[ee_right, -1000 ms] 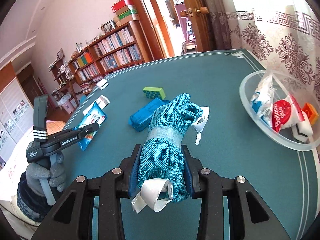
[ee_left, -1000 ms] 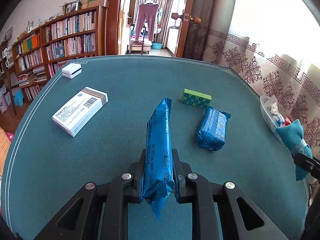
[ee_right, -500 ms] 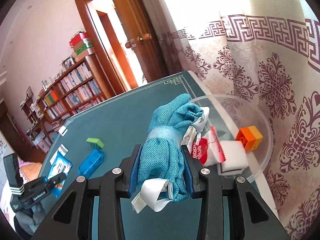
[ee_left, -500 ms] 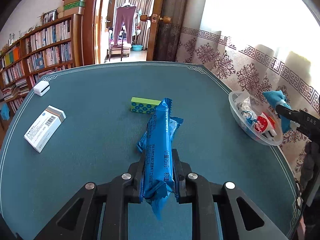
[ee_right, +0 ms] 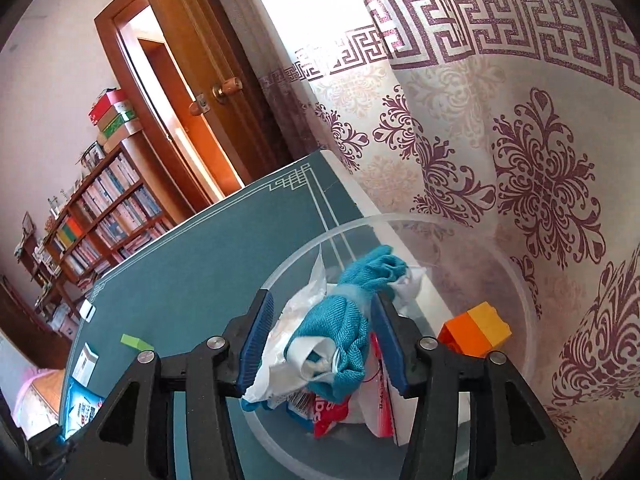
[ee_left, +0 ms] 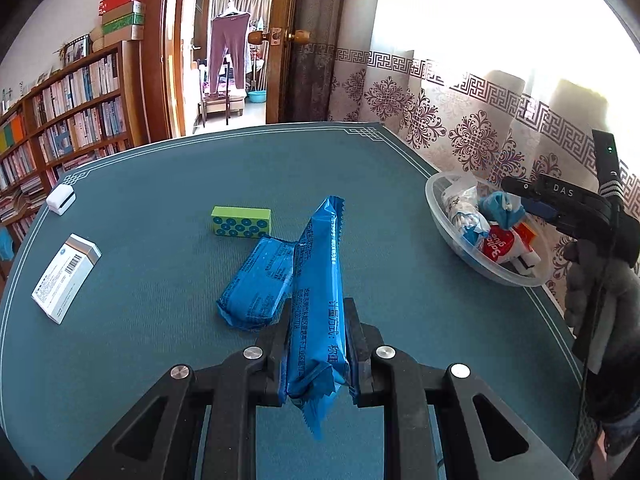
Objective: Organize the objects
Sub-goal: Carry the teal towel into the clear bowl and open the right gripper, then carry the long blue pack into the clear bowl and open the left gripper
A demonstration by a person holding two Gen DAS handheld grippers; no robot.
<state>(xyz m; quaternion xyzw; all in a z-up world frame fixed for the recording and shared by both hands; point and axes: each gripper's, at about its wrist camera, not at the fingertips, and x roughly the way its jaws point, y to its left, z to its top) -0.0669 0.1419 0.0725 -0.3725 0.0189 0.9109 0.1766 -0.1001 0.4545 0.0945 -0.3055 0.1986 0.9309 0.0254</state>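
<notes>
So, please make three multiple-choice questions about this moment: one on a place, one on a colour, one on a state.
1. Where is the teal cloth roll?
A. over the clear bowl
B. on the bookshelf
C. beside the white box

2. What colour is the dotted block on the table?
A. red
B. green
C. black

3. What is the left gripper doing?
A. standing empty
B. lying on the table
C. clamping a blue packet

Answers: 1 A, the roll sits between the right gripper's parted jaws above the bowl; 2 B, its face is green; 3 C, both pads press it.
</notes>
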